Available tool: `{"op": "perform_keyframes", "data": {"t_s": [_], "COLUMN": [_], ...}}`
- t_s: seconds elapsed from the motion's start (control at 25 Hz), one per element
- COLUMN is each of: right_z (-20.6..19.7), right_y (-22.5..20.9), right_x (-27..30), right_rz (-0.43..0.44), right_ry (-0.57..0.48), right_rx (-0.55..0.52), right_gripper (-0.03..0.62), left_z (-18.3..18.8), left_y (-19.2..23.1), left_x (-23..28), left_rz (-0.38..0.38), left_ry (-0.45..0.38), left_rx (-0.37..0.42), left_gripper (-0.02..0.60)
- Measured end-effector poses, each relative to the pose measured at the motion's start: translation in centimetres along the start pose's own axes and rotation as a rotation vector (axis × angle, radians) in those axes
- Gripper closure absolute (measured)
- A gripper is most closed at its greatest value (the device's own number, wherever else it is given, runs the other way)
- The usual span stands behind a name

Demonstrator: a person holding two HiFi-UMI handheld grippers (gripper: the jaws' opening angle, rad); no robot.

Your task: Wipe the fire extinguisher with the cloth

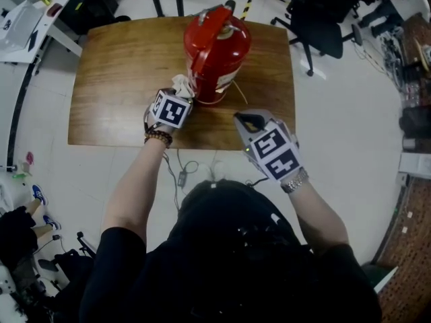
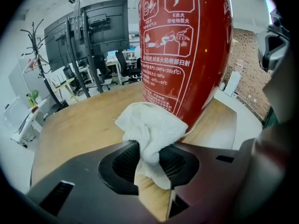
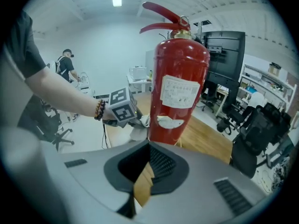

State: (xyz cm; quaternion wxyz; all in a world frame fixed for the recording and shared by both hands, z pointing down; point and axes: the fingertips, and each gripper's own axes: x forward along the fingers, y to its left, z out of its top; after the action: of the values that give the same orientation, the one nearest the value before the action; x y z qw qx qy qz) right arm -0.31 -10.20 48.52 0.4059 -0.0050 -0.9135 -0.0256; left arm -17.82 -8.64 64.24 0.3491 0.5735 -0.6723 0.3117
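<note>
My right claw (image 1: pixel 248 121), jaws closed on nothing, hovers over the near edge of the wooden table (image 1: pixel 114 79). My left claw (image 2: pixel 149 158) pinches a white cloth (image 2: pixel 152 125), whose bunched end touches the low side of the red fire extinguisher (image 2: pixel 184 45), upright near the table's middle. I'd best press lightly and follow the curve, lest the cylinder tip.
</note>
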Motion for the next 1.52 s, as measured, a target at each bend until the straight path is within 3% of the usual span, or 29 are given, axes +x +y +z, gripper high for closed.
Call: {"op": "perform_keyframes", "data": {"t_s": [0.2,0.48,0.88,1.12,1.52], "right_z": [-0.3,-0.8,-0.3,0.3,1.7], "right_y": [-0.4,-1.0,0.9,2.0,2.9], "right_x": [-0.5,-1.0,-1.9,-2.1,-2.0], "right_rz": [0.040,0.096,0.188,0.218,0.203], "right_ry": [-0.019,-0.055,-0.102,-0.122,-0.166], "right_rx": [-0.027,-0.074,-0.135,-0.173,-0.190], "right_gripper": [0.579,0.579,0.579,0.579,0.579], "left_z": [-0.3,1.1,5.6,10.6,15.9], "left_y": [0.6,1.7,2.3,2.0,1.9], "left_x": [-1.8,-6.3,-16.5,-22.8,-28.1], "left_rz": [0.068,0.171,0.243,0.273,0.267], "left_ry": [-0.005,-0.077,-0.268,-0.422,-0.552], "left_rx": [-0.035,-0.109,-0.204,-0.158,-0.061], "left_gripper": [0.471,0.472,0.472,0.472,0.472]}}
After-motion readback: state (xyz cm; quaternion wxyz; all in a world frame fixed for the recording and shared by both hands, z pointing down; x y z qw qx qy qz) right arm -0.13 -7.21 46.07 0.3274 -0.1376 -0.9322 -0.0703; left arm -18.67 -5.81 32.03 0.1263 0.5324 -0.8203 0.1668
